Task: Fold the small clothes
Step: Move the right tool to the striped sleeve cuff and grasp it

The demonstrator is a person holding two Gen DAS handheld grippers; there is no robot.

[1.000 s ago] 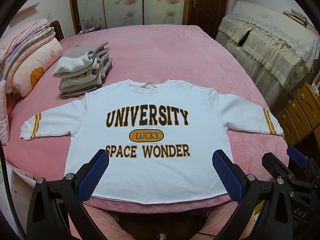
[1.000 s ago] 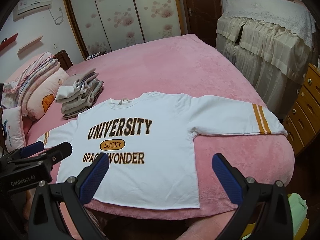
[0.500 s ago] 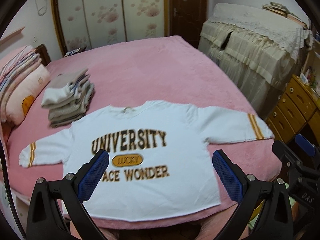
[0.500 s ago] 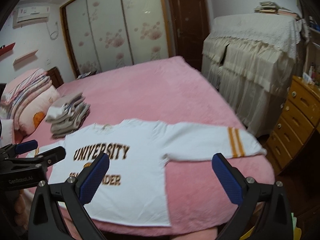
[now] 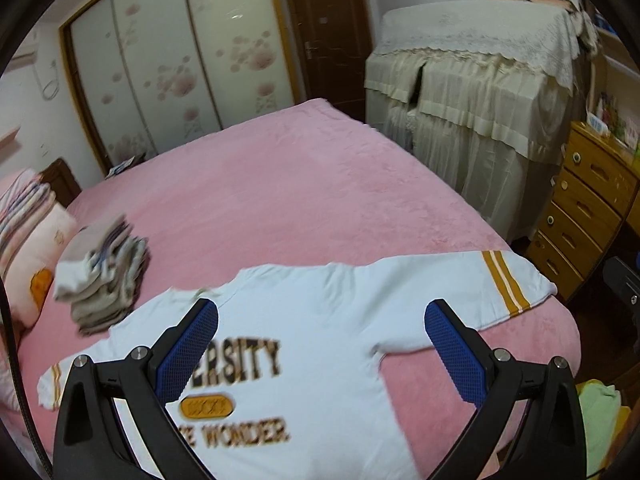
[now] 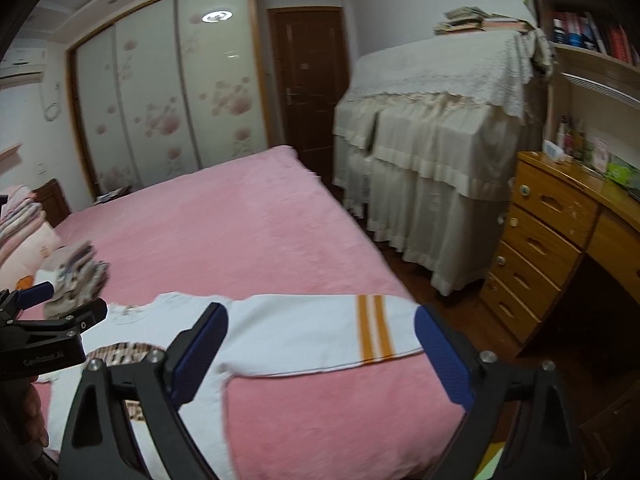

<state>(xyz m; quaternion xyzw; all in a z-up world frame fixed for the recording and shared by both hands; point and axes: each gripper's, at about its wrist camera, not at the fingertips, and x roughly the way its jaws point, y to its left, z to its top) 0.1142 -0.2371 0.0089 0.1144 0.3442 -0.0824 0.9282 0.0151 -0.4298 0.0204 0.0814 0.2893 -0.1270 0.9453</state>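
Note:
A white sweatshirt (image 5: 320,340) with "UNIVERSITY SPACE WONDER" print lies flat, front up, on the pink bed (image 5: 280,184). Its right sleeve with two orange stripes (image 6: 372,332) stretches toward the bed's right edge. My left gripper (image 5: 320,344) is open and empty, above the shirt's chest. My right gripper (image 6: 320,344) is open and empty, above the striped sleeve. The left gripper also shows at the left of the right wrist view (image 6: 44,312).
A stack of folded grey and white clothes (image 5: 102,276) sits on the bed left of the shirt. Pillows (image 5: 28,240) lie at the far left. A cloth-covered cabinet (image 6: 436,168) and a wooden drawer unit (image 6: 540,240) stand right of the bed.
Both grippers have swung to the right and tilted up; the shirt now sits lower and further left in both views. The shirt itself has not moved. Both grippers stay open.

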